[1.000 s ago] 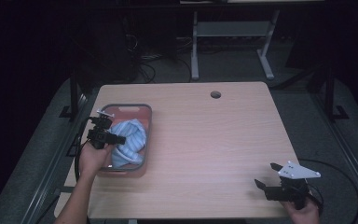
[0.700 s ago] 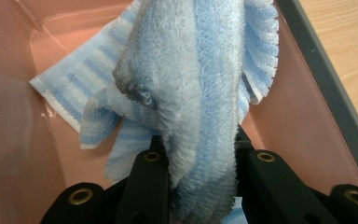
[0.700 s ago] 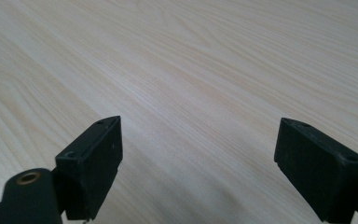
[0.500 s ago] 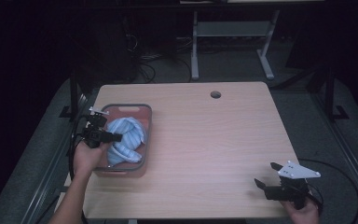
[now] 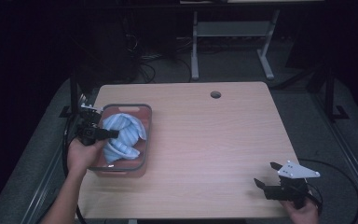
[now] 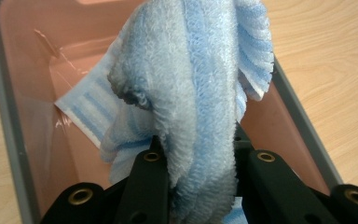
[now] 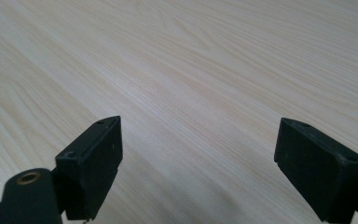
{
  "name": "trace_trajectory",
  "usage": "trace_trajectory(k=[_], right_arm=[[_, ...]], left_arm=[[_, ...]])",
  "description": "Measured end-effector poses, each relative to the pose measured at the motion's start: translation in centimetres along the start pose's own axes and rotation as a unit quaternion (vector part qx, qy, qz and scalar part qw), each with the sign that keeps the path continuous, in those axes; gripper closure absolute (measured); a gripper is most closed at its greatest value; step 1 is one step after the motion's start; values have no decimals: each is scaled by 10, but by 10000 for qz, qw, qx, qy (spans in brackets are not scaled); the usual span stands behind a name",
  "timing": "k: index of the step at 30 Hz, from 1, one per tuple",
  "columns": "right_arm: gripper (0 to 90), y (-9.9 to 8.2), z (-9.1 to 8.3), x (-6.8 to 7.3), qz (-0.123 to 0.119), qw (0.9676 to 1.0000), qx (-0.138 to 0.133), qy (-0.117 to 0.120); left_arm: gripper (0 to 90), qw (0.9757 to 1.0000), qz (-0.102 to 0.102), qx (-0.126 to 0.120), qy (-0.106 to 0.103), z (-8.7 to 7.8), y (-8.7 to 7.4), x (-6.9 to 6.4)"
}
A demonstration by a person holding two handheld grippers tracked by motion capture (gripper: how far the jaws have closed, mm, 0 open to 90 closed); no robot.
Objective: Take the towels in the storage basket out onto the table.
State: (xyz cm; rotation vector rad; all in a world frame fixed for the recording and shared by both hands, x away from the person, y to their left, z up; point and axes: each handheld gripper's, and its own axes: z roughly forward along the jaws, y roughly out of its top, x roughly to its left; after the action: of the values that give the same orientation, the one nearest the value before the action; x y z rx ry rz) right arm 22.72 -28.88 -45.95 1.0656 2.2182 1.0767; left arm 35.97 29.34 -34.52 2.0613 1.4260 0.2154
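Observation:
A blue-and-white striped towel (image 5: 123,135) hangs bunched over a pink bin with a grey rim (image 5: 147,140) at the table's left side. My left gripper (image 5: 114,134) is shut on the towel (image 6: 200,93), whose folds fill the gap between the jaws above the bin's pink inner wall (image 6: 32,70). My right gripper (image 5: 268,173) rests near the table's front right corner, open, with bare wood (image 7: 200,93) between its jaws.
The wooden table (image 5: 205,135) has a round cable hole (image 5: 215,94) near its far edge. A desk frame (image 5: 233,32) and cables stand on the dark floor behind. Each gripper trails a black cable off the table's sides.
My left gripper has drawn back toward the table's left edge with the towel in it, pulling the cloth across the bin. The right gripper has stayed put.

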Motion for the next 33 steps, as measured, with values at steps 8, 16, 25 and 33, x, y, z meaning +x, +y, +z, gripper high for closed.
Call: trace_trajectory(k=[8,16,25,33], right_arm=[[146,0,0,0,-6,10000,-10,-9],[146,1,2,2,-47,10000,10,17],[146,1,0,0,-24,10000,-15,-2],[146,1,1,0,-14,10000,-3,12]], left_arm=[[756,9998,20,-203,13,-17,4,-1],[755,9994,-45,-336,-28,-27,7,1],[755,9986,-2,-512,-101,-39,12,-7],[755,9983,91,-571,-114,-49,20,-14]])
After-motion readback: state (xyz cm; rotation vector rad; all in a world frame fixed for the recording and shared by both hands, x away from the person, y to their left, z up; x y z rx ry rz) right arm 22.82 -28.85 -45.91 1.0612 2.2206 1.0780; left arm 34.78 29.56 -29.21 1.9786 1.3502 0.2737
